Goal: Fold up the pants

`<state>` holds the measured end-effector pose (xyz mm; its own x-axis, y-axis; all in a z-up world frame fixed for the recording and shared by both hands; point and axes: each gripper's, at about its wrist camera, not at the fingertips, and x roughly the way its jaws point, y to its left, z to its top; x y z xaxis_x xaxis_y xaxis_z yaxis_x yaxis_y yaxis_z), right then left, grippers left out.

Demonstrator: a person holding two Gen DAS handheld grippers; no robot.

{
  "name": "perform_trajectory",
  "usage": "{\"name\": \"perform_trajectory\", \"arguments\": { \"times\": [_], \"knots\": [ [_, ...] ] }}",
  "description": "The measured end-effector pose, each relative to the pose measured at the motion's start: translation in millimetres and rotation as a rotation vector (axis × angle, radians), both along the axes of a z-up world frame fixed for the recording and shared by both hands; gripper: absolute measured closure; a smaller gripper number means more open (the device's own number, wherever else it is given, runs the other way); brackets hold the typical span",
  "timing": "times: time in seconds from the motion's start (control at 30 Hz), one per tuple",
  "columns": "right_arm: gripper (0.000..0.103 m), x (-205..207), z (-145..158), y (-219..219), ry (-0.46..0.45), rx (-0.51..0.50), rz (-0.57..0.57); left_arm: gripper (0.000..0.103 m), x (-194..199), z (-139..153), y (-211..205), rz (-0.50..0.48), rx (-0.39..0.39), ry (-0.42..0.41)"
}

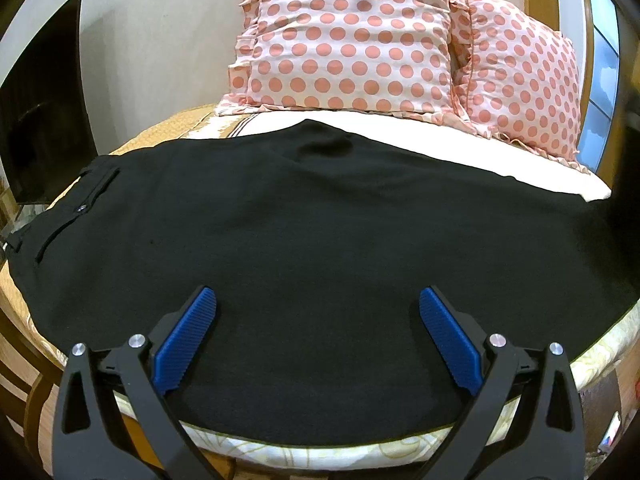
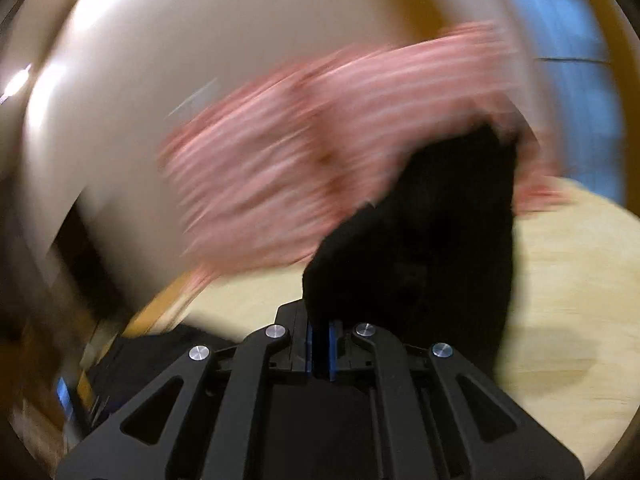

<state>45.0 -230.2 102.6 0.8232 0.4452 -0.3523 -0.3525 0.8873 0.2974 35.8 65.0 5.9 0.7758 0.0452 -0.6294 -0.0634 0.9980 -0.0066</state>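
Observation:
Black pants (image 1: 300, 240) lie spread flat across the bed, waistband and back pocket at the left. My left gripper (image 1: 318, 300) is open, its blue pads (image 1: 186, 340) wide apart just above the near part of the pants, holding nothing. In the blurred right wrist view my right gripper (image 2: 321, 332) is shut on a fold of the black pants (image 2: 432, 240), which rises lifted off the bed in front of the camera.
Two pink polka-dot pillows (image 1: 352, 36) lean at the head of the bed. The bed has a pale sheet (image 1: 440, 140) and a yellow patterned cover (image 2: 560, 280). A dark screen (image 1: 44, 112) stands at the left. A window (image 1: 604, 68) is at the right.

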Motion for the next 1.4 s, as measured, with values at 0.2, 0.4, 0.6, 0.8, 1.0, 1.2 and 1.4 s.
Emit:
{"name": "perform_trajectory", "arguments": {
  "times": [0.2, 0.4, 0.6, 0.8, 1.0, 1.2, 1.4],
  "knots": [
    [0.098, 22.9, -88.9, 123.1, 0.26, -0.246, 0.273, 0.002, -7.9, 6.1, 8.5, -0.015, -0.066, 0.001],
    [0.098, 27.6, -62.0, 119.7, 0.161, -0.203, 0.167, 0.002, -18.9, 16.3, 31.4, 0.023, -0.149, -0.03],
    [0.098, 11.6, -81.3, 156.7, 0.153, -0.34, 0.233, 0.002, -36.5, 38.9, 67.6, 0.15, -0.192, -0.131],
    [0.086, -14.4, -95.4, 176.4, 0.085, -0.487, 0.276, 0.002, -57.4, 52.5, 124.3, 0.326, -0.227, -0.168],
    [0.053, -21.6, -76.5, 159.5, 0.087, -0.282, 0.396, 0.002, -75.2, 47.1, 182.5, 0.452, -0.423, -0.166],
    [0.054, 7.4, -94.1, 160.1, 0.185, -0.362, 0.272, 0.002, -78.6, 37.5, 210.7, 0.513, -0.518, -0.127],
    [0.053, 6.7, -95.7, 153.0, 0.179, -0.312, 0.28, 0.003, -63.8, 25.9, 227.0, 0.505, -0.611, -0.053]
  ]
}}
